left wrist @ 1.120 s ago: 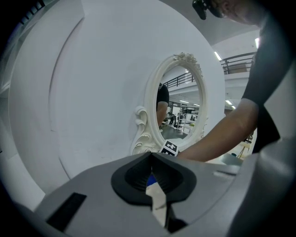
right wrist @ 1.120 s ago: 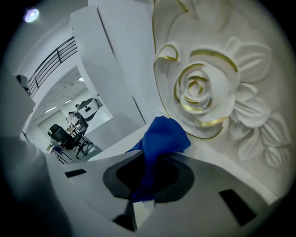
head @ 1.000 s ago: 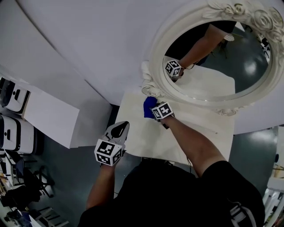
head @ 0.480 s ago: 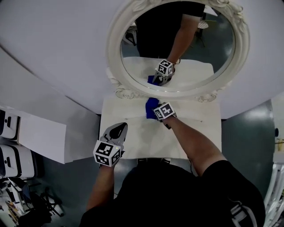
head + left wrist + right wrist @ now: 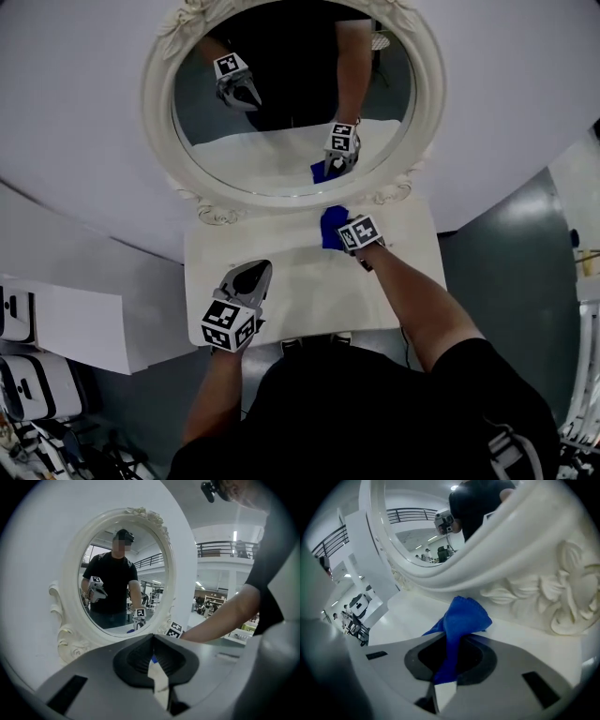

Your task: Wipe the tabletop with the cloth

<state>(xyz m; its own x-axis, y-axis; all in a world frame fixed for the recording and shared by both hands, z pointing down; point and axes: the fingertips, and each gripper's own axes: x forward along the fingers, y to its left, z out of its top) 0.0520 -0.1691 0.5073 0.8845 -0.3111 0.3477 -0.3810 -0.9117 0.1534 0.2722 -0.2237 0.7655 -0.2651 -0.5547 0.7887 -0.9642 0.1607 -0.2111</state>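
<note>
Item one, white tabletop (image 5: 300,286): it is standing against a pale wall and carrying an oval mirror (image 5: 156,103) in an ornate white carved frame, which is rising from the table's far edge. Item two, blue cloth (image 5: 332,225): it is bunching up on the far right part of the tabletop, just in front of the scrollwork at the base of the mirror frame, with its free end resting on the white surface. Item three, right gripper (image 5: 342,230): it is reaching out over the table with the person's arm behind it, and its jaws are pinching the cloth, whose blue folds are running down through the gap between them in the right gripper view. Item four, left gripper (image 5: 251,277): it is hovering by the near left part of the tabletop, well apart from the cloth, pointing towards the mirror, its jaws pressed together with nothing between them. Item five, reflections: the glass is showing both grippers, the cloth and the person's dark shirt.
</note>
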